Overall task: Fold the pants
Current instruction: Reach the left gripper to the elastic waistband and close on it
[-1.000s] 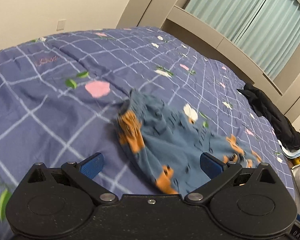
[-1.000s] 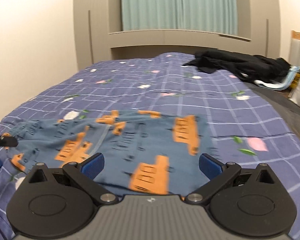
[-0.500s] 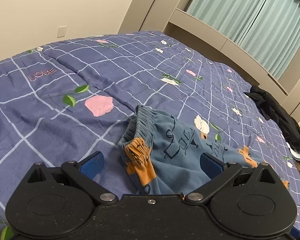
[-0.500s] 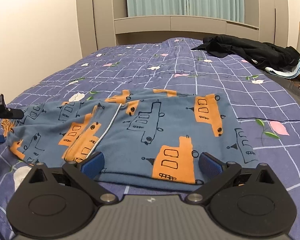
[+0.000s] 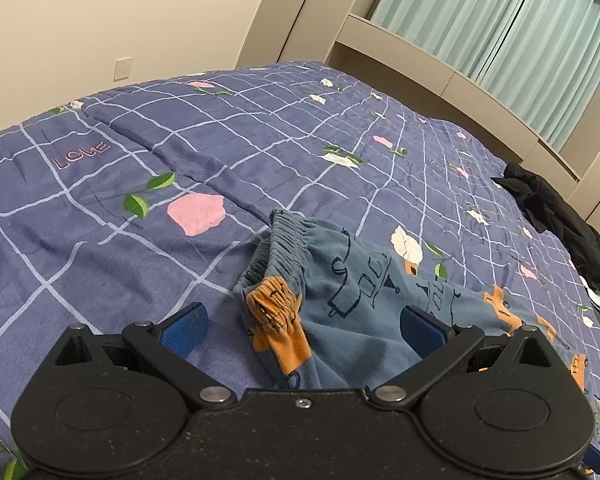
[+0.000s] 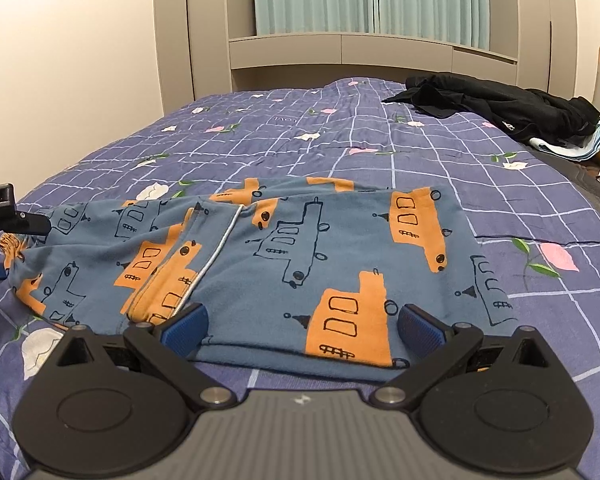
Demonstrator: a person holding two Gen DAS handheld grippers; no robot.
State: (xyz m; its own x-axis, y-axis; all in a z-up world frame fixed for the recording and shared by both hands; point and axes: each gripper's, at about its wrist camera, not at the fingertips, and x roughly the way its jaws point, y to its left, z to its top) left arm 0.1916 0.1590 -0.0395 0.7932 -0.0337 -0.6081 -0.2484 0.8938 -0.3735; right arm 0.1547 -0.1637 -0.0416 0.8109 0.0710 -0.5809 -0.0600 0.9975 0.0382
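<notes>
Purple grid-and-flower bedspread (image 5: 260, 140) is seen under blue pants (image 6: 300, 248) with orange vehicle prints, laid flat on it. Left gripper (image 5: 302, 324) is spread wide at the elastic waistband (image 5: 284, 240), nothing clamped. Right gripper (image 6: 302, 322) is likewise wide apart, at the pants' near hem edge, nothing gripped. Black clothing (image 6: 500, 100) is piled beyond the pants, well apart.

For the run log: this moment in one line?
pants flat on bed | left gripper open at waistband | right gripper open at hem
</notes>
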